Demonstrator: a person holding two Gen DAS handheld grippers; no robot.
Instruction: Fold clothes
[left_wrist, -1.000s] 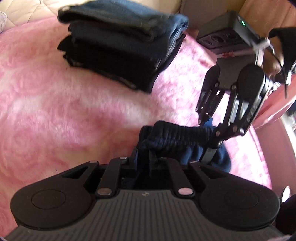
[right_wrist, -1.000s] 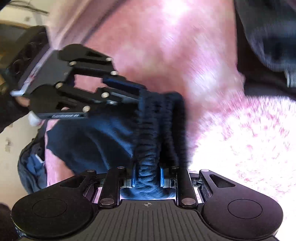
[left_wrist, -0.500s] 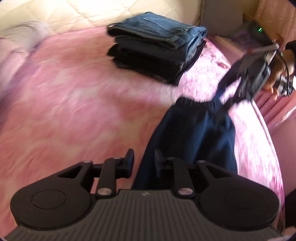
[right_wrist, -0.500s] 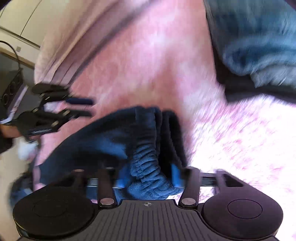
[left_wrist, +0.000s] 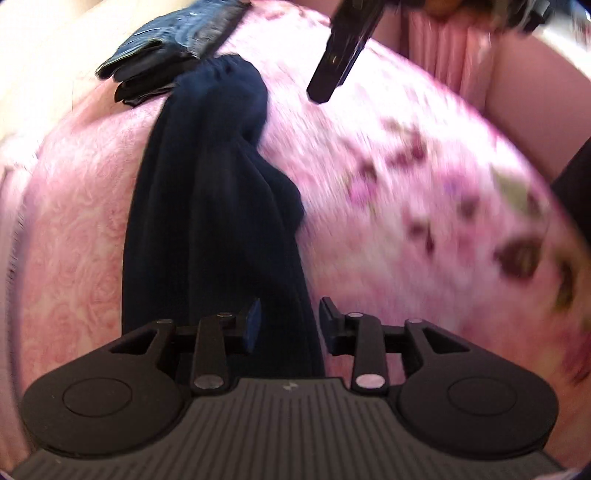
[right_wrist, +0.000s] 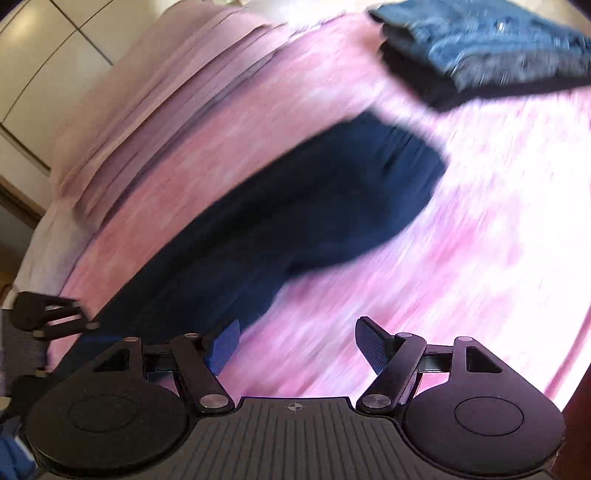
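Note:
Dark navy trousers (left_wrist: 207, 192) lie stretched out on the pink bedspread (left_wrist: 369, 192), waistband at the far end. They also show in the right wrist view (right_wrist: 295, 221). My left gripper (left_wrist: 290, 325) is open, its jaws apart over the near leg end of the trousers. My right gripper (right_wrist: 297, 345) is open and empty above the bedspread (right_wrist: 461, 258), beside the trousers. The right gripper's fingers (left_wrist: 340, 55) show at the top of the left wrist view. The left gripper (right_wrist: 51, 317) shows at the left edge of the right wrist view.
A stack of folded jeans and dark clothes (left_wrist: 173, 48) sits just beyond the trousers' waistband; it also shows in the right wrist view (right_wrist: 487, 48). A pink pleated bed skirt (right_wrist: 155, 110) runs along the bed's edge. Both views are motion-blurred.
Both grippers let go of the trousers and opened. The trousers now lie stretched out on the bed. The left gripper pulled back to the leg end; the right lifted away from the waistband.

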